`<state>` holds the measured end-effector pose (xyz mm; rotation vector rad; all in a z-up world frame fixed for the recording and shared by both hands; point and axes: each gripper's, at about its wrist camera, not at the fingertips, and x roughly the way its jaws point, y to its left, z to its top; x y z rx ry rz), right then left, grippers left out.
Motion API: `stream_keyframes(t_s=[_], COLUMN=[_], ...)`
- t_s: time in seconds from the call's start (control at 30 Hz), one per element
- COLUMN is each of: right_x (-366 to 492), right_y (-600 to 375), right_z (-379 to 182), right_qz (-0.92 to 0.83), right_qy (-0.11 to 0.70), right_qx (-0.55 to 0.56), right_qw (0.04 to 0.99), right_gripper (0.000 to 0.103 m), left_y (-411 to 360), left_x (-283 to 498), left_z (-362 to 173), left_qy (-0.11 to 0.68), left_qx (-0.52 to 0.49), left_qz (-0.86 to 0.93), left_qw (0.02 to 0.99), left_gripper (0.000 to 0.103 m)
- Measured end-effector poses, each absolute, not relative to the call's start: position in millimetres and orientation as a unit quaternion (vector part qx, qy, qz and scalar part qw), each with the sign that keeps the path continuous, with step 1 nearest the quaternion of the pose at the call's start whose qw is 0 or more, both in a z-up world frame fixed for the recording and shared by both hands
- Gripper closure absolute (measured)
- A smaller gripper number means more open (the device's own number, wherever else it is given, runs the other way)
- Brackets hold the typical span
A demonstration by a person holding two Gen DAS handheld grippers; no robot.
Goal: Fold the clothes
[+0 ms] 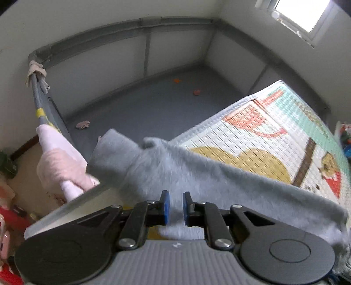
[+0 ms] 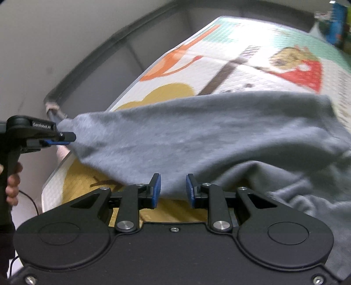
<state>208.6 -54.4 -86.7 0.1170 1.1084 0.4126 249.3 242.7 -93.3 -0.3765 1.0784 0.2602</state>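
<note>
Right wrist view, right claw (image 2: 173, 190) part-open over grey garment (image 2: 197, 136); left claw (image 2: 65, 140) narrowly open, garment released

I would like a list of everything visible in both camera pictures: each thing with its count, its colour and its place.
garment: one, grey, lifted and stretched over the play mat
play mat: one, white with orange, yellow, green and red drawings, on the floor
playpen fence: one, grey frame with pale panels, along the wall
pink cloth: one, pale pink, hanging on the fence rail
small scraps: three, two orange-red and one pinkish, on the grey floor
window: one, bright, top right
left gripper: black with blue pads, slightly apart, cloth between them
right gripper: black with blue pads, apart, at the garment's edge
hand: one, holding the left gripper's handle
</note>
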Motion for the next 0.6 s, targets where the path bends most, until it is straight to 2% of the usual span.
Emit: stream_keyframes(t_s=[0.37, 0.6], right_x=[188.3, 185.1], right_y=[-131.5, -144.9], right_z=[-87.6, -103.6], right_qz=[0.121, 0.096], right_qy=[0.518, 0.533], right_qx=[0.082, 0.074], right_qw=[0.843, 0.837], right_gripper=[0.079, 0.080], left_y=[277.9, 294.3], left_x=[262.8, 254.0], left_z=[-151.5, -154.0], left_qy=[0.554, 0.546], left_qx=[-0.235, -0.263], left_qz=[0.193, 0.213], left_qw=[0.775, 0.766], left_gripper=[0.089, 0.090])
